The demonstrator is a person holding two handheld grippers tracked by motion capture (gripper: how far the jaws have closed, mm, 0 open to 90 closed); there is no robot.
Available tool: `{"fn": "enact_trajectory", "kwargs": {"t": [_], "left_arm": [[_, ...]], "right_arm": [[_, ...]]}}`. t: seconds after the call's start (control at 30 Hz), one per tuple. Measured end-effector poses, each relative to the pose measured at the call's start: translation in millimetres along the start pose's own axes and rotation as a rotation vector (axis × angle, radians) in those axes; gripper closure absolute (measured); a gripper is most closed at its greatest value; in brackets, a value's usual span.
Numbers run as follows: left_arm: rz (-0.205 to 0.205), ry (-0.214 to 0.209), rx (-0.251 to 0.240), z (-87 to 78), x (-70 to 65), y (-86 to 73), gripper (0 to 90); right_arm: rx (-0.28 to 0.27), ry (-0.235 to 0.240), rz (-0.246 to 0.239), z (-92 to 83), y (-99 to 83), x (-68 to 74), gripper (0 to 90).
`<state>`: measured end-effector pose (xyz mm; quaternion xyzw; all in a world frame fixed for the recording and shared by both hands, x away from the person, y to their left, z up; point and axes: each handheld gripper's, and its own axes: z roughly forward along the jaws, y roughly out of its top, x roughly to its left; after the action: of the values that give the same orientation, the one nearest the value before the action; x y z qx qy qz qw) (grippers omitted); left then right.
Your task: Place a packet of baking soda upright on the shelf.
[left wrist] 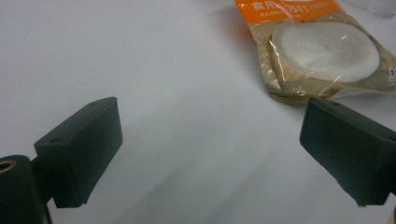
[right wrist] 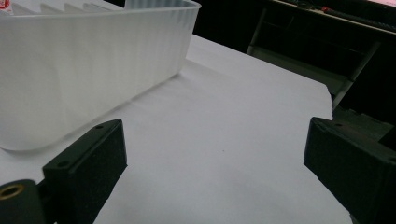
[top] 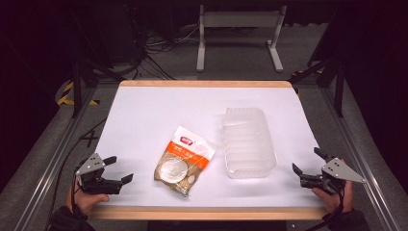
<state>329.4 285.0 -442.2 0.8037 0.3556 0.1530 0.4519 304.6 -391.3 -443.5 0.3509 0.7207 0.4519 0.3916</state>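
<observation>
An orange-and-tan food pouch with a round white window lies flat near the middle of the white table. Right of it stands a clear ribbed plastic tub. My left gripper rests at the front left, open, jaws wide apart and pointing toward the pouch, which lies ahead at the upper right in the left gripper view. My right gripper sits at the front right, open, with the tub just beyond its left jaw. Nothing is between either pair of jaws.
A wooden strip edges the table's front, and another edges the back. Metal frame rails run along both sides. Cables and a white stand lie on the floor behind the table.
</observation>
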Motion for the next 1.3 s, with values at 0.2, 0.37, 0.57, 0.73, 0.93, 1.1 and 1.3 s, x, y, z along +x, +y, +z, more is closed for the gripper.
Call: {"fn": "enact_trajectory", "kwargs": {"t": [0.2, 0.37, 0.57, 0.73, 0.93, 1.1, 1.3], "left_arm": [[0.007, -0.016, 0.020, 18.6, -3.4, 10.0, 8.0], [-0.005, -0.043, 0.033, 28.3, -4.4, 17.1, 7.3], [-0.028, -0.161, 0.051, 56.8, -3.6, 37.2, 6.9], [-0.038, -0.232, 0.074, 79.2, -6.7, 51.3, 6.4], [-0.042, -0.323, 0.117, 117.4, -9.0, 74.6, 6.4], [-0.032, -0.345, 0.158, 143.0, -15.4, 86.5, 6.2], [-0.048, -0.391, 0.191, 158.1, -18.3, 89.5, 7.5]], "right_arm": [[0.001, -0.004, -0.001, 0.1, 0.0, 0.3, 6.1], [0.007, -0.002, -0.003, 0.5, 0.3, 0.5, 6.0], [0.012, -0.005, -0.009, 1.4, 0.5, 1.3, 6.1], [0.019, -0.006, -0.017, 1.5, 0.7, 2.0, 6.1], [0.019, -0.003, -0.018, 2.1, 0.8, 2.3, 6.0], [0.018, -0.001, -0.020, 1.9, 0.7, 2.1, 6.0], [0.021, 0.000, -0.020, 1.9, 0.8, 2.2, 6.1]]}}
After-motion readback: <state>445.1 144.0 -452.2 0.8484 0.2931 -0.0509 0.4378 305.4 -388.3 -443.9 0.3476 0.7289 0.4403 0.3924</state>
